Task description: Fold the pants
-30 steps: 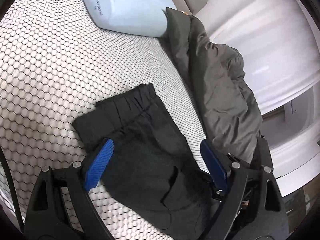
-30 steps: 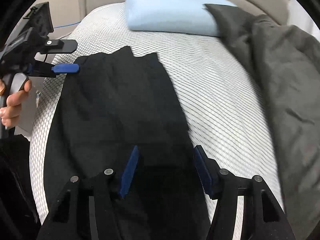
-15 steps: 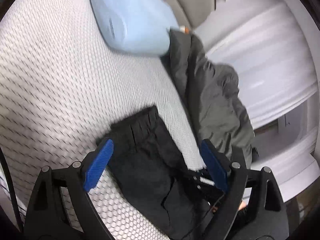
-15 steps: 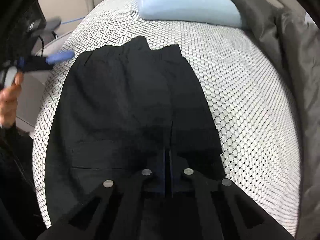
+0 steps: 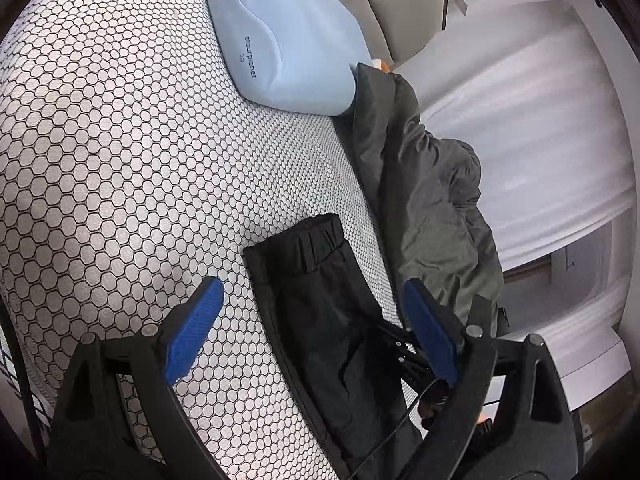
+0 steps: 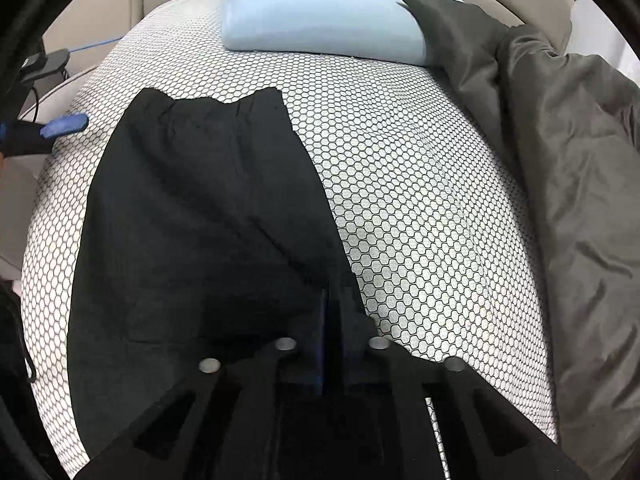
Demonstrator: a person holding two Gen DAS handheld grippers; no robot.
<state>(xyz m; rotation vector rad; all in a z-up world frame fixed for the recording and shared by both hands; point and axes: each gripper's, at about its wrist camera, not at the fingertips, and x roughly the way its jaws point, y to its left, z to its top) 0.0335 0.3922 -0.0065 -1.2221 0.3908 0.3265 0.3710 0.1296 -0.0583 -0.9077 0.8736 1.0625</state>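
Black pants point(image 6: 208, 216) lie flat on a white bed with a honeycomb pattern point(image 6: 420, 200); their elastic waistband points towards the pillow. In the left wrist view the pants point(image 5: 320, 312) show as a narrow dark strip. My right gripper point(image 6: 330, 320) is shut on the near right edge of the pants. My left gripper point(image 5: 316, 332) is open and empty, held above the bed near the waistband end. One of its blue fingers point(image 6: 64, 129) shows at the left in the right wrist view.
A light blue pillow point(image 6: 320, 20) lies at the head of the bed. A dark grey quilt point(image 6: 560, 160) is heaped along the right side. A beige headboard point(image 5: 380, 8) stands behind. White curtains point(image 5: 540, 140) hang beyond the bed.
My right gripper closed from open onto the pants' near edge. My left gripper pulled back and away from the waistband, still open.
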